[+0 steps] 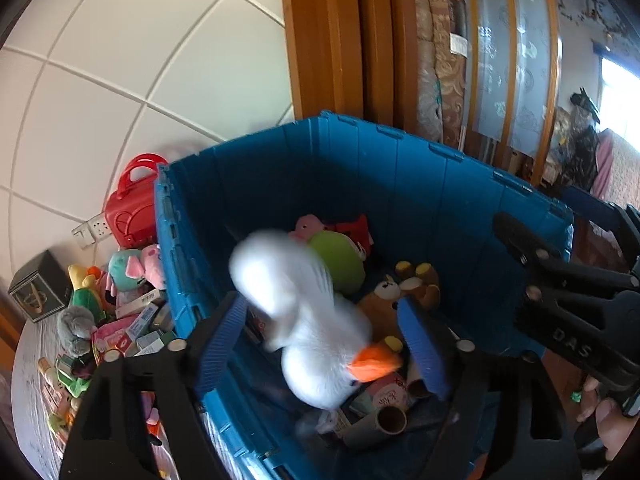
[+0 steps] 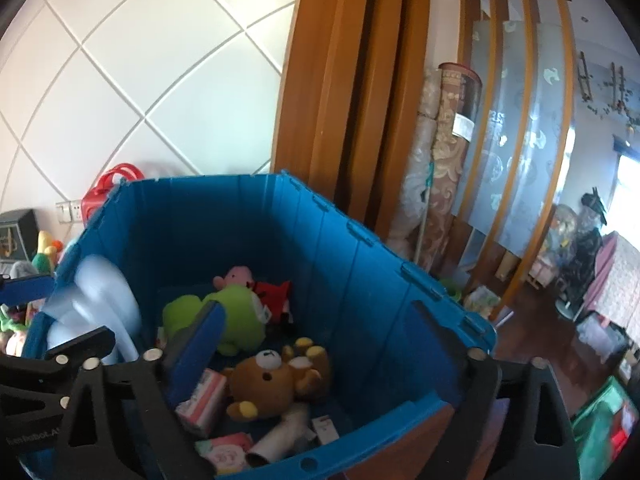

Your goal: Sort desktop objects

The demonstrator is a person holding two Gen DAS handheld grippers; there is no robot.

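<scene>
A deep blue plastic bin (image 1: pixel 400 140) fills both views. In the left wrist view a white plush goose (image 1: pixel 316 320) with an orange beak, blurred by motion, hangs between the fingers of my left gripper (image 1: pixel 324 346) over the bin; the blue pads stand apart from it, open. My right gripper (image 2: pixel 320 340) is open over the bin (image 2: pixel 360 236) with nothing gripped. Beneath it lie a brown bear (image 2: pixel 272 380), a green plush (image 2: pixel 228 316), a red plush (image 2: pixel 276 292), a cardboard tube (image 2: pixel 280 436) and pink boxes. The goose (image 2: pixel 100 300) shows at the bin's left wall.
Left of the bin, a table holds a pile of plush toys and small boxes (image 1: pixel 120 320), a red case (image 1: pixel 132 208) and a dark box (image 1: pixel 38 288). Behind stand a tiled wall, a wooden door frame (image 2: pixel 340 100) and rolled carpets (image 2: pixel 444 160). A green box (image 2: pixel 604 424) sits on the floor.
</scene>
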